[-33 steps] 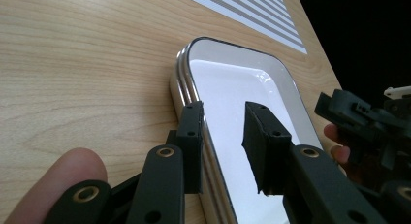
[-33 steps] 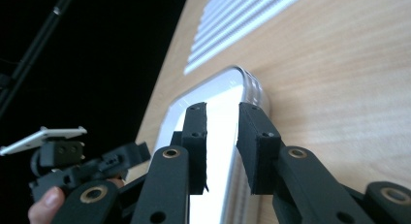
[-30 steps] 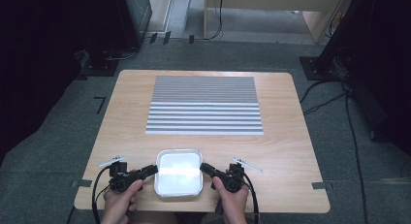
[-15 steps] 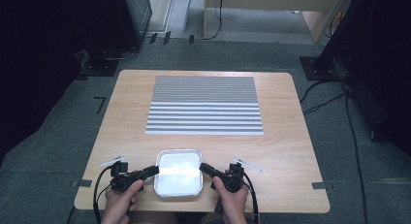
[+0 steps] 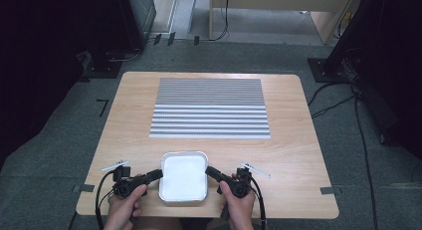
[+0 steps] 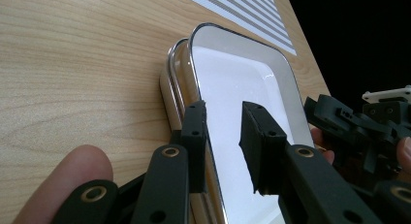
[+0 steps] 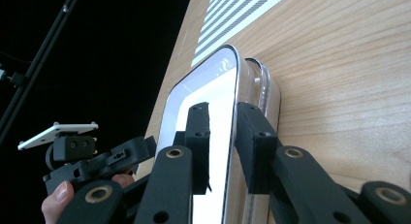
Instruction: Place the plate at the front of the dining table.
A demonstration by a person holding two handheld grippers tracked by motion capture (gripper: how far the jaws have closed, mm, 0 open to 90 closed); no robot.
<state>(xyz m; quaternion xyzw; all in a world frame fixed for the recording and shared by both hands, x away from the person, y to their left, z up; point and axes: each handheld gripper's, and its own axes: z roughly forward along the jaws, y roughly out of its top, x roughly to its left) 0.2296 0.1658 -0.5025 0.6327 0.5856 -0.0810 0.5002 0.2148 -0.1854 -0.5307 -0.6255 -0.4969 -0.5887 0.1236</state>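
Nearby, a striped mat [image 5: 210, 108] lies beyond the white tray [image 5: 183, 176], well apart.

Wooden table [image 5: 293, 155], light grain, rounded corners, on grey carpet floor [image 5: 64, 140]. Striped mat [image 5: 210, 108], grey/white bands, flat on the table's far half, centred betw. left & right edges; far bands finer & darker, near bands wider w/ more white. Black tape marks [image 5: 331, 190] on floor by table's near corners, another off the left edge. Black cables [image 5: 338, 103] trail over floor to the right. Dark stand base [image 5: 326, 70] past far right corner. Pale wooden furniture [image 5: 278, 1] at back.
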